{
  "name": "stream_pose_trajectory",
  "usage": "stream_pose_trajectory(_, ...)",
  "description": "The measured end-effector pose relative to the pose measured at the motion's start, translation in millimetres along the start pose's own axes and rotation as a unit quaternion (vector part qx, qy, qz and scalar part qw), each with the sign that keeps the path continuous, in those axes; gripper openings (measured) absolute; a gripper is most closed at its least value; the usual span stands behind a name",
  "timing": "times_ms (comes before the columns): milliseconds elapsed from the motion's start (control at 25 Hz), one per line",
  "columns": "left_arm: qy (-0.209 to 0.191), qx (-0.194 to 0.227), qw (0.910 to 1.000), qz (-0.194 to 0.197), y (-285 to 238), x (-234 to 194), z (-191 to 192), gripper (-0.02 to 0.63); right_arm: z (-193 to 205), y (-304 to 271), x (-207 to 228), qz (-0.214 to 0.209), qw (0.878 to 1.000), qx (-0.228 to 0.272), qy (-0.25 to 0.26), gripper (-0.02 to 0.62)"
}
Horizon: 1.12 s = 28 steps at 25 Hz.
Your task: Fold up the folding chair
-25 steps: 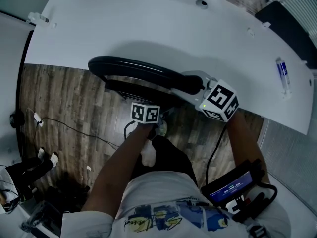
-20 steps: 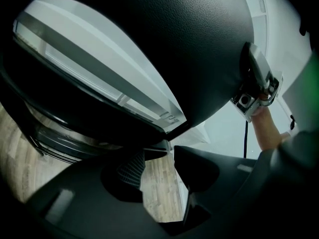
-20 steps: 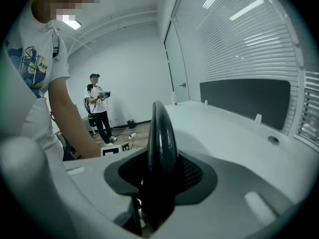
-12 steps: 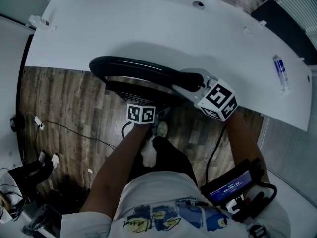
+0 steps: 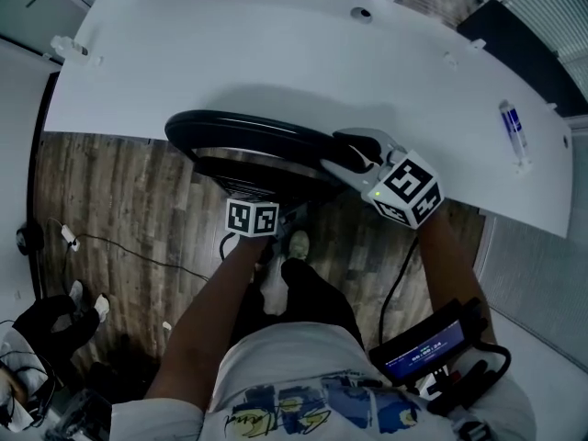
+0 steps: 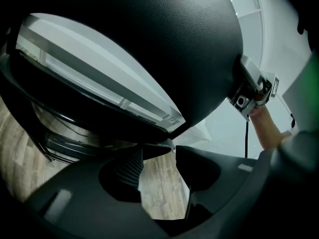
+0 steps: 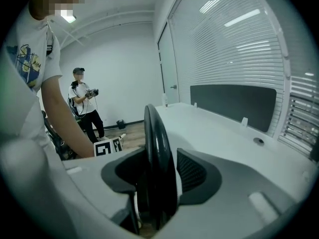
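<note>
Overhead, a long white desk (image 5: 276,53) fills the top of the head view, with wood-plank floor (image 5: 110,191) below its edge. The folding chair (image 5: 243,136) stands on that floor at the desk's edge, its round black seat turned nearly edge-on. The right gripper (image 5: 354,152) straddles the seat's rim, its fingers spreading, with a gap beside the rim. The left gripper (image 6: 158,156) sits beneath the seat, its fingers also spreading, with only floor between them. Only the right gripper view shows window blinds (image 7: 239,39) and a second person (image 7: 84,108) by the far wall. A pen (image 5: 513,129) lies on the desk.
</note>
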<state>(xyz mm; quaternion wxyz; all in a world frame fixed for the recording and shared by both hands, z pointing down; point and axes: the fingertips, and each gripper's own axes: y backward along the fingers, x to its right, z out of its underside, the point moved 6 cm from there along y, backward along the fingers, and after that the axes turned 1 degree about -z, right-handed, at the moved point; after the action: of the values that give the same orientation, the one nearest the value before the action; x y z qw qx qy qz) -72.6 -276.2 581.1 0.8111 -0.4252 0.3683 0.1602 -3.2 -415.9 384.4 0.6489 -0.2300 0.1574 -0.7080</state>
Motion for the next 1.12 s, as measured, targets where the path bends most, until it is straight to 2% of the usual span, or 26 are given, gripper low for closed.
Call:
stream_pose_trajectory(200, -0.004, -0.002, 1.0000, 0.005, 8.3, 1.7, -1.1, 0.219, -9.4, 10.2, -0.7, 0.022, 1.000, 0.009, -0.001, 0.184)
stream_pose_trajectory(480, -0.027, -0.014, 0.9995, 0.011, 21.4, 3.0, 1.8, 0.225, -21.3, 24.1, -5.2, 0.074, 0.997, 0.027, -0.003, 0.184)
stream_pose_trajectory(840, -0.086, -0.019, 0.9960, 0.017, 55.1, 12.9, 2.3, 0.227, -33.3, 51.1, -27.8, 0.168, 0.984, 0.057, -0.015, 0.184)
stream_pose_trajectory(1120, -0.114, -0.015, 0.9930, 0.026, 87.5, 15.8, 13.8, 0.225, -24.6, 62.8, -64.3, 0.214, 0.975, 0.045, -0.040, 0.184)
